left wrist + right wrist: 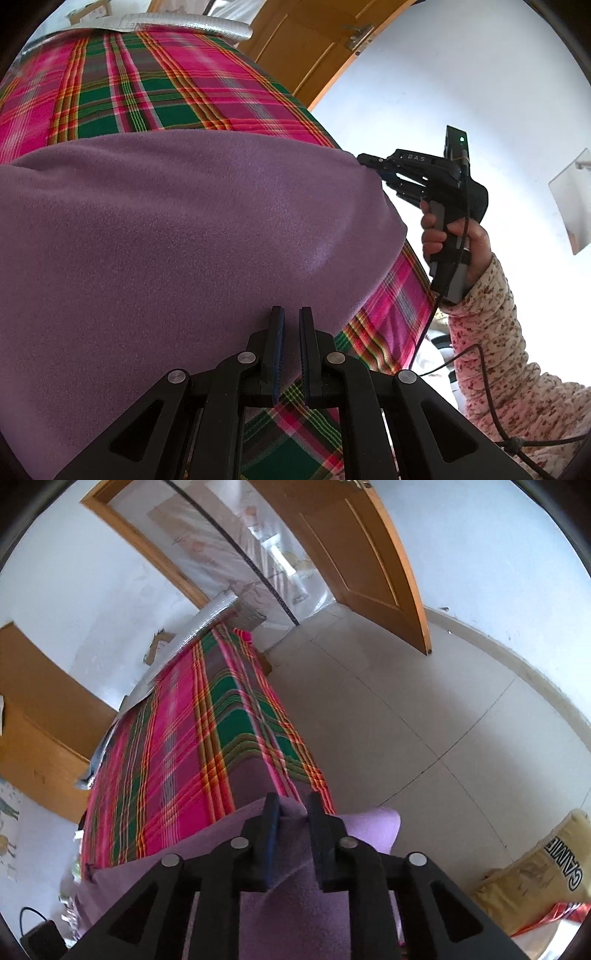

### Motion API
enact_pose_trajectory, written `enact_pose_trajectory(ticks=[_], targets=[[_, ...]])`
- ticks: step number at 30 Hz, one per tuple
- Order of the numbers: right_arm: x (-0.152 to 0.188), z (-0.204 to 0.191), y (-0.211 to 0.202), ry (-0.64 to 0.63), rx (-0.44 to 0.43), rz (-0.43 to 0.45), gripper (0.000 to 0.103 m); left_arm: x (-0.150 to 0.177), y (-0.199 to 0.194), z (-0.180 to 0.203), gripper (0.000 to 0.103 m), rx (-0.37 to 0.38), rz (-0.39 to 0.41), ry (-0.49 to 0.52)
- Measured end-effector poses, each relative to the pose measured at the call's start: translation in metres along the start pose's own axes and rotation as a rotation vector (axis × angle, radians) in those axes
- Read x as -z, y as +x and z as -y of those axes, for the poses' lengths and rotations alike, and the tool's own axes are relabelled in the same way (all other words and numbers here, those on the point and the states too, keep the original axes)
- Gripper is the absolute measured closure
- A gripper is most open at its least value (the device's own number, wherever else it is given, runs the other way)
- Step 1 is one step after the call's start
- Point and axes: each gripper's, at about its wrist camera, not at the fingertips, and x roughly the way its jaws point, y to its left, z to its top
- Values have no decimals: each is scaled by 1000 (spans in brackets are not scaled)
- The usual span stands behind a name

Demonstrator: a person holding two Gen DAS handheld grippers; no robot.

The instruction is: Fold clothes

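A purple fleece garment [166, 229] lies spread over a table covered with a pink and green plaid cloth [147, 85]. My left gripper [291, 314] is shut on the garment's near edge, with fleece between its blue pads. In the left wrist view my right gripper [364, 159] pinches the garment's far right corner at the table's edge. In the right wrist view the right gripper [293, 799] is shut on a bunched fold of the purple garment [258, 915], with the plaid cloth [184, 738] stretching away beyond it.
A hand and a floral sleeve [491, 332] hold the right gripper, with a cable hanging from it. The table's right edge drops to a tiled floor [424, 720]. An open wooden door [369, 554], a wooden cabinet [37, 720] and a yellow bag [535, 871] stand around.
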Motion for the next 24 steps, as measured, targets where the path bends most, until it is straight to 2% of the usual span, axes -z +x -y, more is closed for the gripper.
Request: enact_pose_trajectory(ticks=[4,8,12,16,24], targets=[[9,4,-21,3,-7,44,85,-1,1,0,95,0,2,0],[34,7,-32,-25,0,11,85,1,-1,-1,95,6,4,-7],[48,13,-41,-17,-21,26,85,3,-3,-1,95,3,7,-7],[52,13,-48,-18,-12,48,98,5,-3,-1,95,-1,9,-7],[59,12,-60,-20,14,86,99,8,-3,-2,95,0,8,-8]])
